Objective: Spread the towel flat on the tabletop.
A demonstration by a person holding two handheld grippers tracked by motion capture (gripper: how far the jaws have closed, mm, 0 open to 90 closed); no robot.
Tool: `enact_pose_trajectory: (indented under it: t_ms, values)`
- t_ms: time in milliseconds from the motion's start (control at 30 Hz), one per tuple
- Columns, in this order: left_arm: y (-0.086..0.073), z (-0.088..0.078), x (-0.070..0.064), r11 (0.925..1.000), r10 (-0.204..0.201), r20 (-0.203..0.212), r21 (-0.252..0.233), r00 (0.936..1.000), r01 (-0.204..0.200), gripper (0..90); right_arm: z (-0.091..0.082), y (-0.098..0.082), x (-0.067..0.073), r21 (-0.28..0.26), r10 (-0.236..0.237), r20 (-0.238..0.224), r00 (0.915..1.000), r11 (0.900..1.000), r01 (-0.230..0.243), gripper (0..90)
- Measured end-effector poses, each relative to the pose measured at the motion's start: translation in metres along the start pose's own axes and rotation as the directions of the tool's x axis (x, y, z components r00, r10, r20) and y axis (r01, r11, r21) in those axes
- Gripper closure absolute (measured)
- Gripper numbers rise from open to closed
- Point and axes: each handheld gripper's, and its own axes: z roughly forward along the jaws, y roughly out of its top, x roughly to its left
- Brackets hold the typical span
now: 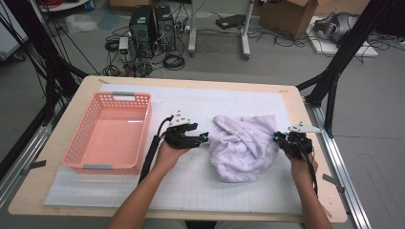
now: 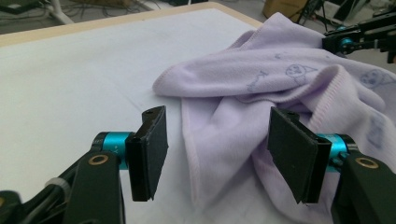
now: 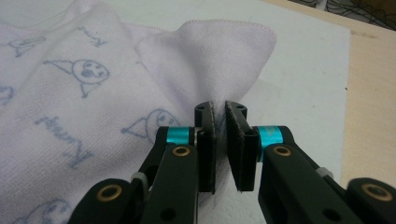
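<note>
A crumpled lilac towel (image 1: 243, 145) with small blue drawings lies on the white mat, right of the middle. My right gripper (image 1: 277, 138) sits at its right edge. In the right gripper view the two pads (image 3: 208, 140) are shut on a pinched fold of the towel (image 3: 70, 93). My left gripper (image 1: 203, 139) hovers at the towel's left edge, pointing right. In the left gripper view its jaws (image 2: 217, 154) stand open, with a hanging fold of the towel (image 2: 243, 93) just beyond and between them, untouched. The right gripper (image 2: 348, 42) shows at the far side of the towel.
An empty pink plastic basket (image 1: 117, 97) stands on the left of the mat. The wooden table (image 1: 67, 119) ends close to the right gripper's side. Cables, computer towers and boxes lie on the floor beyond the far edge.
</note>
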Motion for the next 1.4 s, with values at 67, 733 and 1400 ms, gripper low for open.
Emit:
enact_pose_trajectory:
  t_ms: [67,733,1400]
  values:
    - [0.002,0.008,0.001,1.0,0.002,0.004,0.008,1.0,-0.002,39.1,0.0,0.0,0.0,0.001,0.005,-0.01,0.9999,1.0,-0.005,82.5]
    - [0.015,0.095,-0.015,0.9468,0.102,0.108,0.294,0.9889,-0.13,83.9,0.0,-0.003,0.001,-0.032,0.034,-0.068,0.9971,0.999,-0.037,81.9]
    - [-0.032,-0.072,-0.012,0.9829,0.089,-0.036,0.165,0.9954,-0.082,84.7,0.028,0.025,0.029,0.002,-0.087,-0.2,0.9759,0.996,0.089,82.4]
